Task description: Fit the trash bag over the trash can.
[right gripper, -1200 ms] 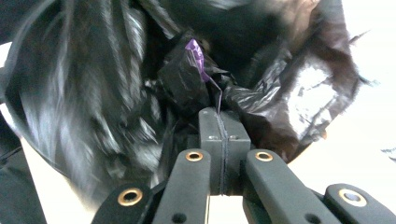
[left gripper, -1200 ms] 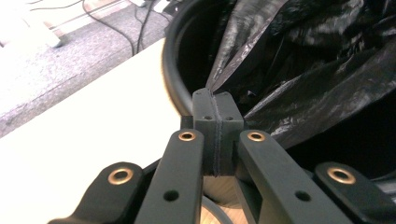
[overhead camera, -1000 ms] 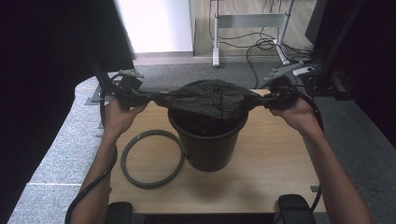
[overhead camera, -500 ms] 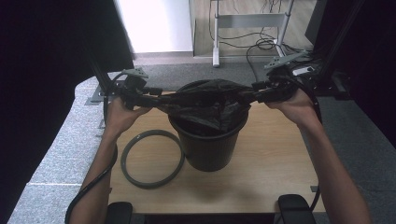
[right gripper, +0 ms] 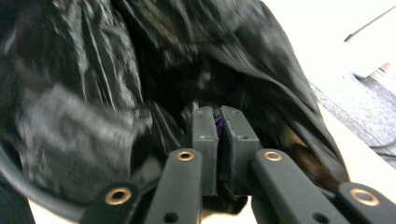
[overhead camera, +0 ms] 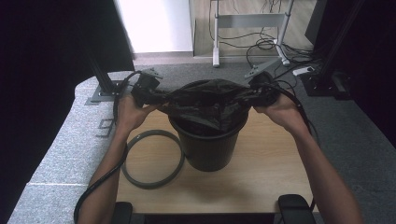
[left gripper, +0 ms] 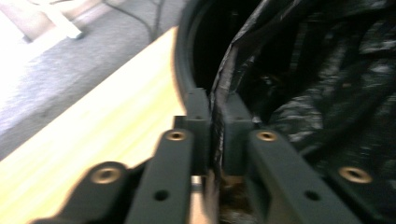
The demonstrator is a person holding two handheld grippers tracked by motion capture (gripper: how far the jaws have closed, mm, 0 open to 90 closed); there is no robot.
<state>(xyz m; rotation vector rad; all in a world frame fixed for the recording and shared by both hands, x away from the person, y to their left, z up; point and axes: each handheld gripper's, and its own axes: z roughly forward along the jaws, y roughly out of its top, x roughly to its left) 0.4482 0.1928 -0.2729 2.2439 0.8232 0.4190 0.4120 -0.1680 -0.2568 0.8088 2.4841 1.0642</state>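
No readable text, labels, brands or numbers in any view. A pale mark on the grey floor left of the tabletop could be a painted character, too blurred to read.

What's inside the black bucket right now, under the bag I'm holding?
The black plastic bag sags into the mouth of the black bucket, pinched at either side by the left gripper and right gripper. The bag covers the bucket's interior, so its bottom cannot be seen.
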